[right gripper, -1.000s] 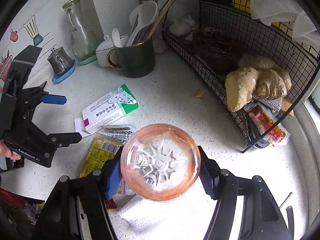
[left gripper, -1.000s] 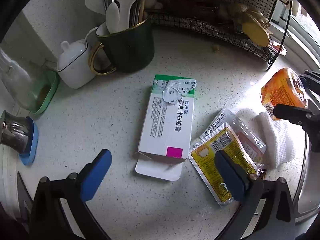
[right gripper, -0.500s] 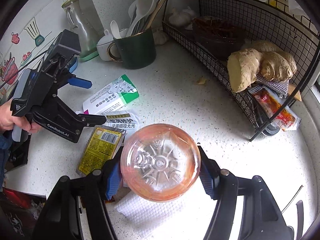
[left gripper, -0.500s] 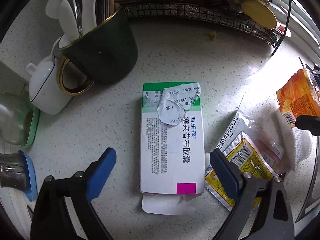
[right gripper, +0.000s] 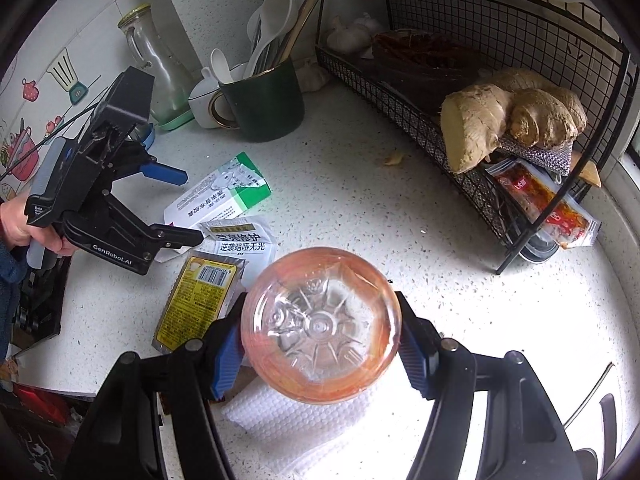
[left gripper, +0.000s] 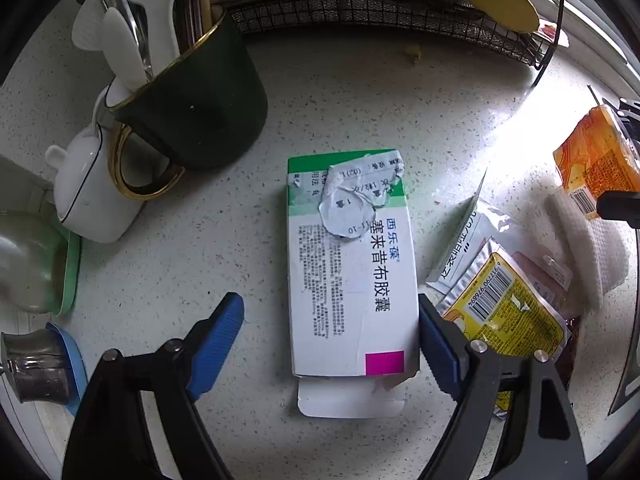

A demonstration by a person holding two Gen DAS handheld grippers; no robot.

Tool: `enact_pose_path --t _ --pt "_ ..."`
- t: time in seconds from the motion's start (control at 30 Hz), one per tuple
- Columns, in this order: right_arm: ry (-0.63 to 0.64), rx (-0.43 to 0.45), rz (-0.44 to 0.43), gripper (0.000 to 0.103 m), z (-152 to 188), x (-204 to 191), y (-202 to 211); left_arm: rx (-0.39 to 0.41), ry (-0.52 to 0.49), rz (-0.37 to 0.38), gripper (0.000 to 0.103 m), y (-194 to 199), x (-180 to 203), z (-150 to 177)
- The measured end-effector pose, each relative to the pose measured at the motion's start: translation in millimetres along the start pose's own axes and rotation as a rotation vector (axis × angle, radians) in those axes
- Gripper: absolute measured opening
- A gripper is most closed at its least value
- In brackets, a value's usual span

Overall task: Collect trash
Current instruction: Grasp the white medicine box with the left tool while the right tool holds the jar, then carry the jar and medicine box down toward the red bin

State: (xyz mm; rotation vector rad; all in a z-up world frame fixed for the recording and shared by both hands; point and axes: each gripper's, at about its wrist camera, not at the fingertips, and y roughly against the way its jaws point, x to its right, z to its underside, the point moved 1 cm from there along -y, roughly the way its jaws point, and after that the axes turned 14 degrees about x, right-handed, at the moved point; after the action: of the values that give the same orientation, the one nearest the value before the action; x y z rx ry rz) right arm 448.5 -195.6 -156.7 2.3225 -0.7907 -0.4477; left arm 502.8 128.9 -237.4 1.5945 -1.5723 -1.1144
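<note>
Now left gripper (left gripper: 326, 344) straddles the flat white-and-green cardboard medicine box (left gripper: 350, 268) lying on the speckled counter (left gripper: 400, 112); jaws just closing, left pad clear, nothing held. Right gripper (right gripper: 320, 350) clamps an orange-labelled clear plastic bottle (right gripper: 320, 326), presumably trash awaiting disposal.

A white cardboard medicine box with a green end band and a magenta square (left gripper: 350, 276) lies flat on the speckled white counter (left gripper: 360, 100), its near end flap open and a torn, crumpled paper label stuck near the green end. Just beside it lie a white-and-silver foil sachet (left gripper: 466, 248) and a yellow foil packet with a barcode (left gripper: 508, 316), overlapping one another. A folded white paper towel (left gripper: 588, 252) lies next to them. A clear plastic bottle with an orange label (right gripper: 320, 328) is held bottom-on to the right wrist camera, above the towel.
</note>
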Motion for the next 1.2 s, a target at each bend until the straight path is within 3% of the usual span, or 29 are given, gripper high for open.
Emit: enact_pose_path --t 0.17,0.47,0.63,0.77,1.2 --pt "-0.003 -0.002 -0.005 0.064 0.3 -0.5 0.3 0.0 0.015 0.049 0.057 -6.8 5.8 -5.6" --pt "0.038 0.004 0.008 0.064 -3.2 -8.9 6.9 0.023 0.041 0.023 0.056 17.0 31.7 5.4" --pt "0.017 0.007 -0.004 0.064 -5.4 -16.4 16.8 0.076 0.084 -0.005 0.056 57.2 36.2 20.7" --pt "0.037 0.009 -0.019 0.064 -4.5 -35.1 25.5 0.058 0.084 -0.067 0.056 89.7 52.2 39.7" --pt "0.135 -0.003 -0.094 0.064 20.2 -123.6 76.7 0.091 0.253 -0.123 0.056 210.0 70.7 146.2"
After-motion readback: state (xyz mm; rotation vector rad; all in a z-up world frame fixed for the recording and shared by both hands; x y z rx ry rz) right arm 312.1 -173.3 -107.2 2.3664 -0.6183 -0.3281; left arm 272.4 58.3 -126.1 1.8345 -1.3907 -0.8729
